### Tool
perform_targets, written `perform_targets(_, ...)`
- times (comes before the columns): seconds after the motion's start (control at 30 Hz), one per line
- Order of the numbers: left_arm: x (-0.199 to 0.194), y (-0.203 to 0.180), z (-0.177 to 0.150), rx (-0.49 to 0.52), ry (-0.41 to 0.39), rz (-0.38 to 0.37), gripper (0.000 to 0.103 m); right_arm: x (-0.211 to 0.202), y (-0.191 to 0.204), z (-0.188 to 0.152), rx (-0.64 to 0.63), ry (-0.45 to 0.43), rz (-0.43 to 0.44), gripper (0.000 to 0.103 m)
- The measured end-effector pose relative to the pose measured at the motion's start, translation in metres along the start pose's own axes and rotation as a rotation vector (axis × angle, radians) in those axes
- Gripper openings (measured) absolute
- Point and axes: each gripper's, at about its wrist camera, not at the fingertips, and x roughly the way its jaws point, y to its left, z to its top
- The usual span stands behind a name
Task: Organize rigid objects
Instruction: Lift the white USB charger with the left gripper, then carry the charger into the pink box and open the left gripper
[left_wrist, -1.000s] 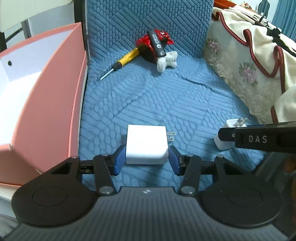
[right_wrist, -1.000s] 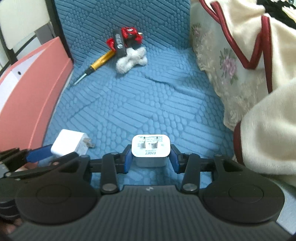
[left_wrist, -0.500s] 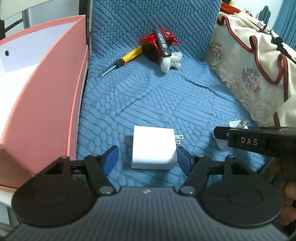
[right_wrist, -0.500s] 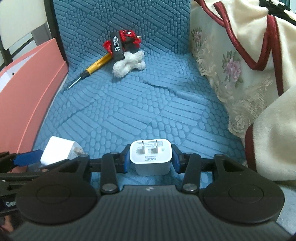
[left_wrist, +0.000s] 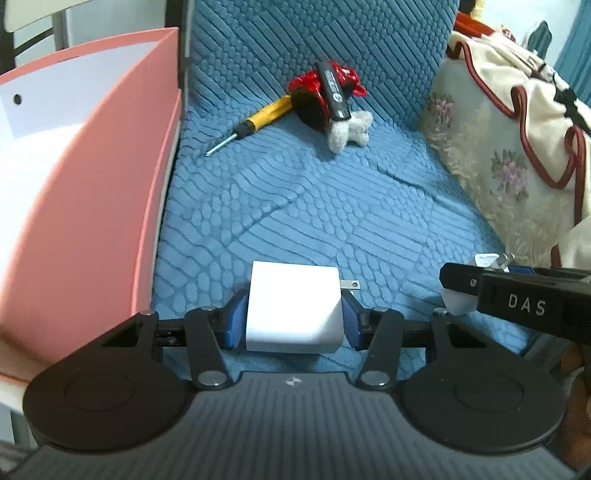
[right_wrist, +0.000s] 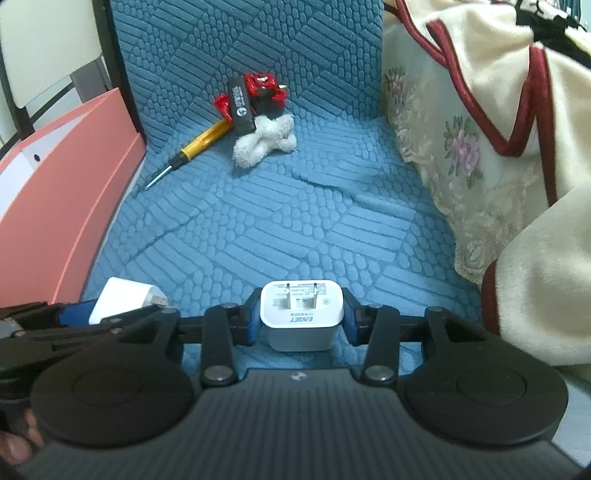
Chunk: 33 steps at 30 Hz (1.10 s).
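My left gripper (left_wrist: 291, 319) is shut on a white square charger (left_wrist: 293, 306) with its prongs pointing right, low over the blue sofa cushion (left_wrist: 314, 206). My right gripper (right_wrist: 301, 317) is shut on a smaller white charger (right_wrist: 301, 319) with its prongs facing up. The right gripper also shows at the right edge of the left wrist view (left_wrist: 517, 291). The left gripper and its charger also show in the right wrist view (right_wrist: 122, 301). A yellow screwdriver (left_wrist: 255, 122), a black USB stick (left_wrist: 334, 90), a red item (left_wrist: 314, 83) and a white plush (left_wrist: 349, 129) lie at the back.
A pink open box (left_wrist: 85, 177) with a white inside stands along the left of the cushion. A cream blanket with red trim and a floral lace cover (right_wrist: 480, 122) fills the right side. The sofa backrest (right_wrist: 258, 40) rises behind the far objects.
The left gripper opened half a second ago and has closed again on the square charger. The right gripper has kept its hold on the small charger and lifted slightly.
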Motion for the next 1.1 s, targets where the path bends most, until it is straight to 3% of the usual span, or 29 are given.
perform_targets(0.17,-0.028,-0.002,0.005,-0.016,-0.022,-0.016,0.057,-0.024,0.003,0.007,-0.022,-0.017,-0.003,0.045)
perform_targets(0.7,-0.149,0.001,0.015,-0.143,-0.095,-0.062,0.057,-0.139,0.025,0.025,-0.060,-0.063,0.133,0.045)
perform_targets(1.1,-0.211,0.036,0.033,-0.166,-0.158,-0.022,0.057,-0.168,0.082,0.036,-0.157,-0.073,0.240,0.045)
